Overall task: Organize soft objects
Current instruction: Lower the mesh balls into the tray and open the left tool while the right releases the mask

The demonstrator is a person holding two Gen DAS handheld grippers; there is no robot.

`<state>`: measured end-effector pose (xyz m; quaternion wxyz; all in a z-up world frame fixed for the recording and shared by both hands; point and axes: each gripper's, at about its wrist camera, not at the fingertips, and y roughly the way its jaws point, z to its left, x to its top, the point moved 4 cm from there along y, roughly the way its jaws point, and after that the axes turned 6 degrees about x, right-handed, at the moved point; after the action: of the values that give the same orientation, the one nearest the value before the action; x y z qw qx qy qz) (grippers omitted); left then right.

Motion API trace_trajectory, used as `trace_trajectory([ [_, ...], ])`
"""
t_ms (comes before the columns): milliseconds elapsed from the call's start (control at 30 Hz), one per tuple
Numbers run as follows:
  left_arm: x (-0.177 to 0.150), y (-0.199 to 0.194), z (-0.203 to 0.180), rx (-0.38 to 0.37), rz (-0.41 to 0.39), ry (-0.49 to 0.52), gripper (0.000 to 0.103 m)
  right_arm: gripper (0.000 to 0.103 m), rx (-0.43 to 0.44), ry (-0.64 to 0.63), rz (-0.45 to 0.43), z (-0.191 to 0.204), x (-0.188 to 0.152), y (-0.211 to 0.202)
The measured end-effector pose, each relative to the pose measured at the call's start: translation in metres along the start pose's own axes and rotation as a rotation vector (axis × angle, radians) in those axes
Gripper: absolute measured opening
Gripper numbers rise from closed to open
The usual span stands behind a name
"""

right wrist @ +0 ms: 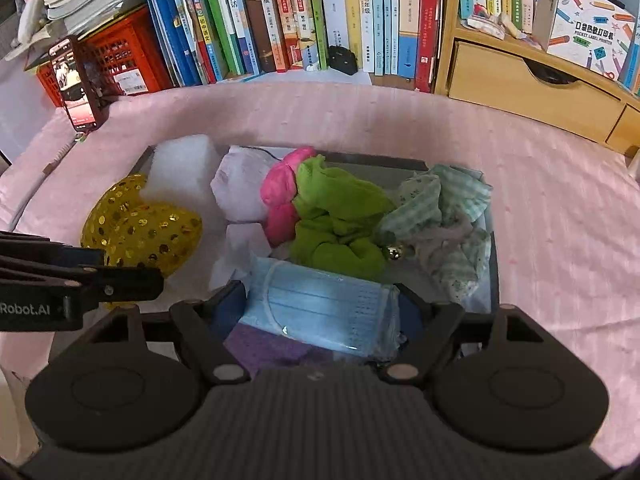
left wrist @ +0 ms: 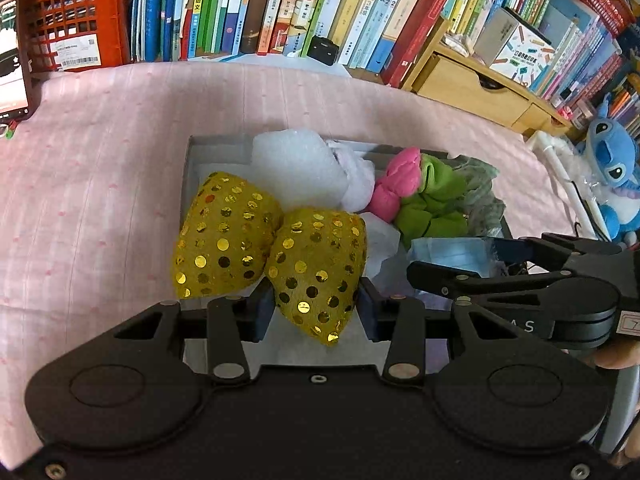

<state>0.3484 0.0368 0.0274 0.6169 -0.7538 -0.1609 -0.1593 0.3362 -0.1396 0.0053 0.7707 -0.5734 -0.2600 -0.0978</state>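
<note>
A yellow sequined bow (left wrist: 224, 236) lies over the left edge of a grey shallow box (left wrist: 187, 184). My left gripper (left wrist: 316, 312) is shut on the bow's right lobe. In the right wrist view the bow (right wrist: 140, 228) sits at the left, with the left gripper's fingers (right wrist: 120, 280) on it. A blue pack of face masks (right wrist: 320, 308) lies at the box's near side, and my right gripper (right wrist: 320, 312) is shut on it, both pads against its ends. The box (right wrist: 376, 158) also holds white foam (right wrist: 180, 168), a pink and green cloth (right wrist: 332, 216) and a green checked cloth (right wrist: 444, 216).
The box rests on a pink cloth (right wrist: 560, 216). Behind it stand a row of books (right wrist: 304, 12), a red crate (right wrist: 124, 56), a propped phone (right wrist: 76, 84) and a wooden drawer unit (right wrist: 520, 84). A blue plush toy (left wrist: 612, 160) sits at the right.
</note>
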Motion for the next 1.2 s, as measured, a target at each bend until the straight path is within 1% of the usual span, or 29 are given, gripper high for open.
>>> trace_trajectory([
  [233, 0.000, 0.004, -0.002, 0.009, 0.005, 0.008, 0.041, 0.080, -0.004, -0.011, 0.009, 0.001, 0.001, 0.000],
  [433, 0.001, 0.007, -0.001, 0.012, 0.009, 0.004, 0.043, 0.080, -0.006, -0.011, 0.009, 0.001, 0.000, 0.001],
  [667, 0.000, 0.010, -0.002, 0.018, 0.012, -0.003, 0.044, 0.087, -0.017, -0.018, 0.008, 0.002, 0.001, 0.001],
  [800, 0.000, 0.011, -0.001, 0.021, 0.018, -0.009, 0.045, 0.087, -0.046, -0.025, -0.002, 0.001, 0.002, 0.000],
  [833, 0.000, 0.012, -0.001, 0.024, 0.019, -0.009, 0.045, 0.087, -0.065, -0.029, -0.007, 0.001, 0.002, -0.001],
  [900, 0.000, 0.013, -0.001, 0.028, 0.022, -0.011, 0.045, 0.084, -0.092, -0.037, -0.013, 0.001, 0.002, -0.001],
  [933, 0.000, 0.014, -0.002, 0.029, 0.023, -0.011, 0.045, 0.081, -0.097, -0.036, -0.014, 0.001, 0.003, -0.001],
  [967, 0.000, 0.014, -0.002, 0.030, 0.024, -0.011, 0.045, 0.080, -0.099, -0.035, -0.014, 0.001, 0.003, -0.001],
  [1200, 0.002, 0.018, -0.003, 0.039, 0.031, -0.029, 0.047, 0.080, -0.105, -0.044, -0.006, 0.003, 0.007, 0.003],
])
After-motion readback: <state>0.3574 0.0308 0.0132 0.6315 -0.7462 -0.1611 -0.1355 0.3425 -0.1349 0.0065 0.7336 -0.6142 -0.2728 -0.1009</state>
